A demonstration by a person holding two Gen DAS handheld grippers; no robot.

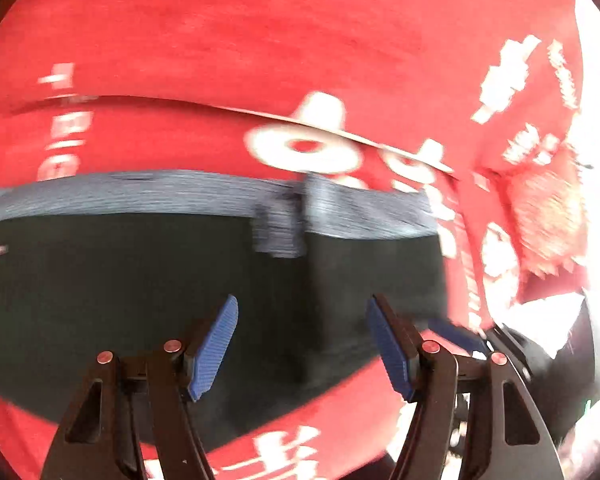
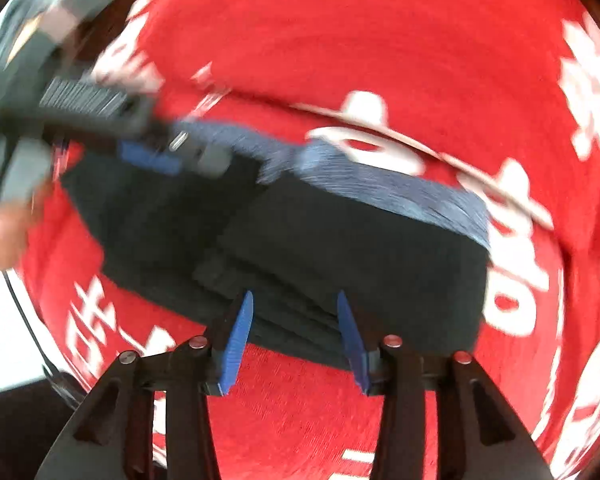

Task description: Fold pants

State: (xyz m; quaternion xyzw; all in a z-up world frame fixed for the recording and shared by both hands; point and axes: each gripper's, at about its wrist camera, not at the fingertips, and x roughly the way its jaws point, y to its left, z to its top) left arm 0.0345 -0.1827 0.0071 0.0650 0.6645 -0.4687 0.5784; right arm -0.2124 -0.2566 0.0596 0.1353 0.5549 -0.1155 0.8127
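Beneath both open jaws, seemingly untouched, folded pants [image 2: 340, 240]

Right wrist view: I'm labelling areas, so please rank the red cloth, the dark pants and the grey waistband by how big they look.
1. red cloth, fills most of the view.
2. dark pants, folded stack on it.
3. grey waistband, a strip along the pants' far edge.

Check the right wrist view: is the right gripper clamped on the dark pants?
No, the right gripper has its blue pads apart above the edge of the folded dark pants, not pressing the fabric.
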